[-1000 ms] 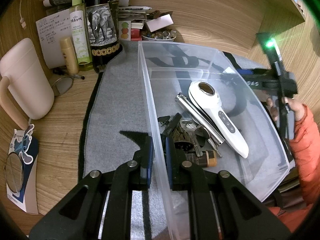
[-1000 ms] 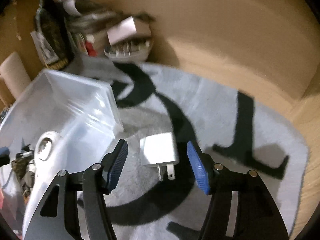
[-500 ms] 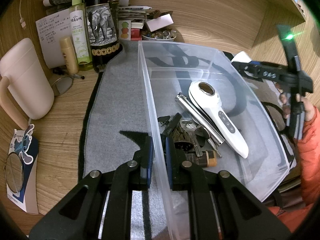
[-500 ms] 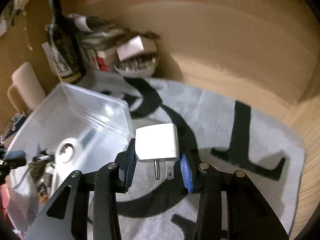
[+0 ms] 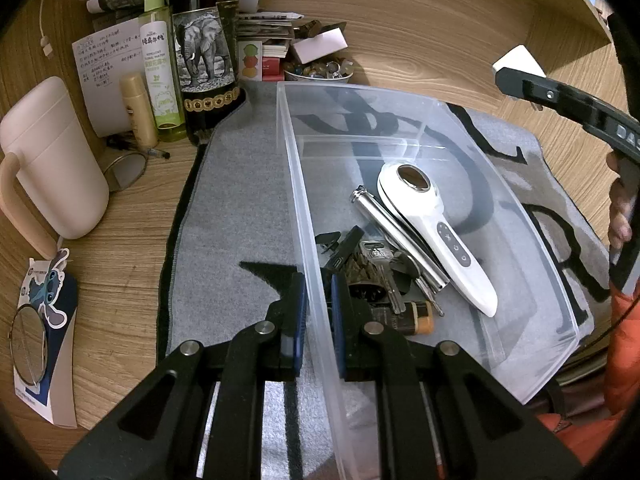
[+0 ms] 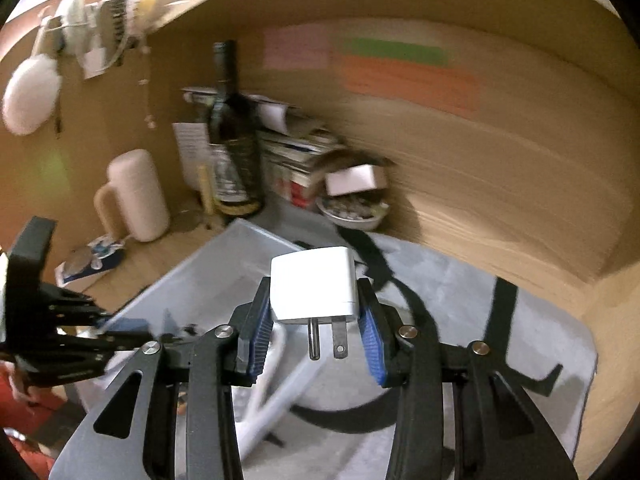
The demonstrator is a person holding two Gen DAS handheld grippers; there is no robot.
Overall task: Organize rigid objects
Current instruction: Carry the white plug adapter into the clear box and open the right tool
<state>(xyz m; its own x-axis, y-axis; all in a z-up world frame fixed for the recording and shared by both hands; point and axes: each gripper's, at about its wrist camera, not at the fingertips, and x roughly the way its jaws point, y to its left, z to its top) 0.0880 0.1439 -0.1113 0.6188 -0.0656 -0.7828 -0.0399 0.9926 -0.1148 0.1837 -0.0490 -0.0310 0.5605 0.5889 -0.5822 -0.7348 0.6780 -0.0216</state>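
Observation:
My right gripper point(image 6: 314, 310) is shut on a white wall plug adapter point(image 6: 314, 288), prongs pointing toward the camera, lifted above the far end of the clear plastic bin point(image 6: 216, 268). The left wrist view shows that adapter point(image 5: 518, 62) high at the right, beyond the bin. My left gripper point(image 5: 318, 300) is shut on the bin's near left wall point(image 5: 298, 200). Inside the bin lie a white handheld device point(image 5: 434, 228), a metal cylinder point(image 5: 394, 232), keys point(image 5: 378, 268) and a small battery point(image 5: 416, 314).
A grey mat with black lettering point(image 5: 236, 208) lies under the bin on the wooden desk. At the back stand a wine bottle point(image 5: 206, 48), a green spray bottle point(image 5: 160, 68), a pale mug point(image 5: 52, 160), papers and a small bowl of trinkets point(image 5: 320, 72). A hand mirror point(image 5: 28, 346) lies left.
The right gripper closed on the adapter that lay on the mat and lifted it up toward the bin. The left gripper kept its grip on the bin wall without moving.

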